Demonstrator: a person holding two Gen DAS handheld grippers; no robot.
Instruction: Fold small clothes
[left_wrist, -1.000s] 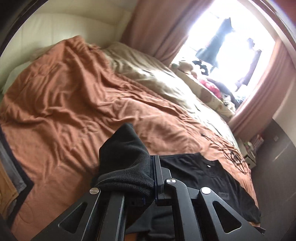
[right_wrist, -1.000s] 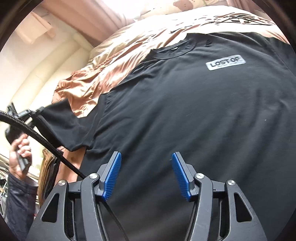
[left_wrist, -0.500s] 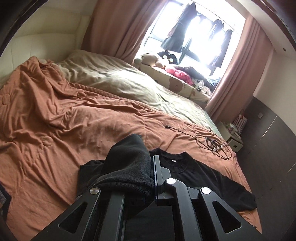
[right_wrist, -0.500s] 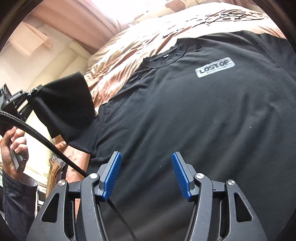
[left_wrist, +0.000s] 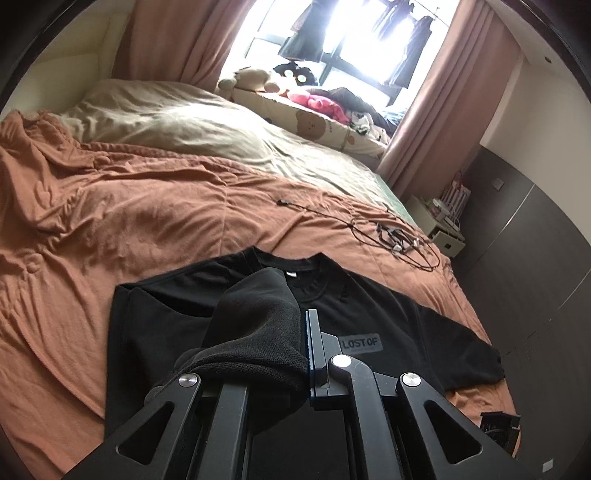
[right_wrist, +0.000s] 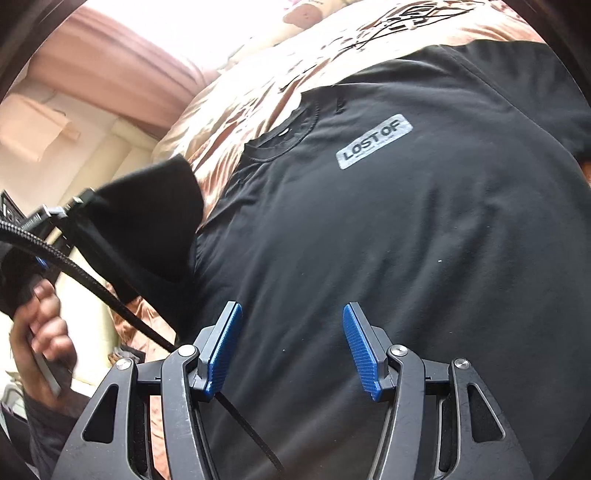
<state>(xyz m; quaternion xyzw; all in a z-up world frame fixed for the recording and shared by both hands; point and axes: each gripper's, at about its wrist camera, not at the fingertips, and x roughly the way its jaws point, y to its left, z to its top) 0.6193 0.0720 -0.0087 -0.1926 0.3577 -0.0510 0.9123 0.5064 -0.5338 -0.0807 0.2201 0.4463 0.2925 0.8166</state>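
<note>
My left tool (left_wrist: 304, 354) clamped on black T-shirt (right_wrist: 406, 240) sleeve (left_wrist: 258, 325), lifted over shirt body on bed (left_wrist: 129, 221). My right tool (right_wrist: 291, 347) half-open, empty, above shirt.

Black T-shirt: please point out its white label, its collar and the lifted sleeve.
white label (right_wrist: 375, 141), right wrist view, middle of the print.
collar (right_wrist: 291, 138), right wrist view, front rim.
lifted sleeve (left_wrist: 258, 325), left wrist view, its raised fold.

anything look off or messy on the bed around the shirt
A tangle of black cables lies loose on the orange blanket beyond the black t-shirt; the blanket is rumpled. The t-shirt itself lies flat.
</note>
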